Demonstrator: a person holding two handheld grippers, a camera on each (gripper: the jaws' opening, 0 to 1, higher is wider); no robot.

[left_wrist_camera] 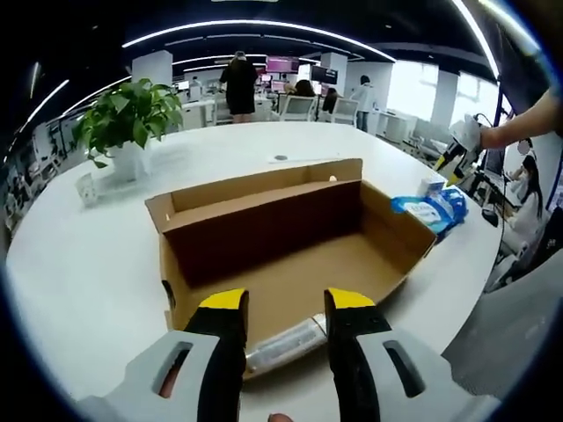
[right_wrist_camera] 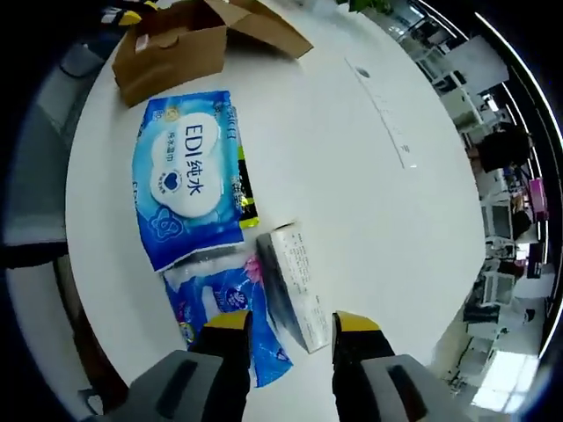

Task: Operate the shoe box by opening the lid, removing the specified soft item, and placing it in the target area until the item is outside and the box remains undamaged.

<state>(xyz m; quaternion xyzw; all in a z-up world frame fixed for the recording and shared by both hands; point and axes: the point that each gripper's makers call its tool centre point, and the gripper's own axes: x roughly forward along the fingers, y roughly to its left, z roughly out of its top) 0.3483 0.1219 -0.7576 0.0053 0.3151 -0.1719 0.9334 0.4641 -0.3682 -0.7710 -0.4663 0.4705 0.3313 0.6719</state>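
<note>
Your left gripper [left_wrist_camera: 283,308] is hovering with jaws spread over the open shoe box [left_wrist_camera: 290,242], while your right gripper [right_wrist_camera: 293,327], jaws also spread, is hanging above the blue wipes pack [right_wrist_camera: 186,176] lying outside on the table [right_wrist_camera: 352,176].

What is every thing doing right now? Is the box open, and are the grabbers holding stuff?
Shoe box: open, lid folded back, looks empty.
Blue wipes pack: lying flat on the table, outside the box.
Small white box: lying on its side by the wipes.
Left gripper: open, holding nothing.
Right gripper: open, holding nothing.
Potted plant: standing upright.
</note>
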